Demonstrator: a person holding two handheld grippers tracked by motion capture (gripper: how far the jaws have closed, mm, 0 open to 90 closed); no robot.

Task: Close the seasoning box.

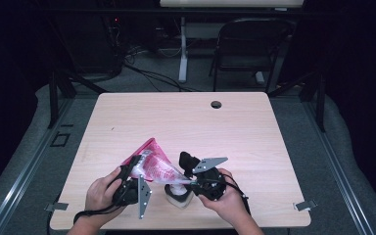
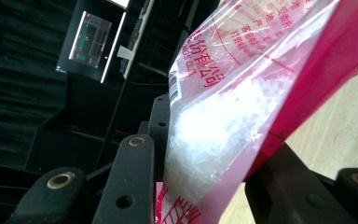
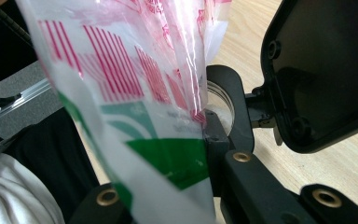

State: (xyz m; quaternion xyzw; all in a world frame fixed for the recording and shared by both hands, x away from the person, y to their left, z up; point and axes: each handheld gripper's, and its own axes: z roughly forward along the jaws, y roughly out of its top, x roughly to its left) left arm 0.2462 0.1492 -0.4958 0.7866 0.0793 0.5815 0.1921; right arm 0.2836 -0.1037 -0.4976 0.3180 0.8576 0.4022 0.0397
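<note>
A pink and clear plastic bag (image 1: 154,166) holding white granules (image 2: 214,130) hangs tilted over the table's front middle. My left gripper (image 1: 136,164) is shut on the bag's upper left end; in the left gripper view the bag (image 2: 242,93) sits pinched between both jaws. My right gripper (image 1: 192,183) is shut on the bag's lower corner (image 3: 168,158), which has green and red print. Just below that corner stands a small white container (image 1: 178,199) with a black rim (image 3: 223,93). Its black flip lid (image 3: 326,70) stands open.
The wooden table (image 1: 186,122) has a cable hole (image 1: 216,104) near its far edge. Beyond the table, a black folding chair (image 1: 249,44) and a white desk leg (image 1: 182,49) stand on the grey floor. Metal clips (image 1: 304,205) sit at the front corners.
</note>
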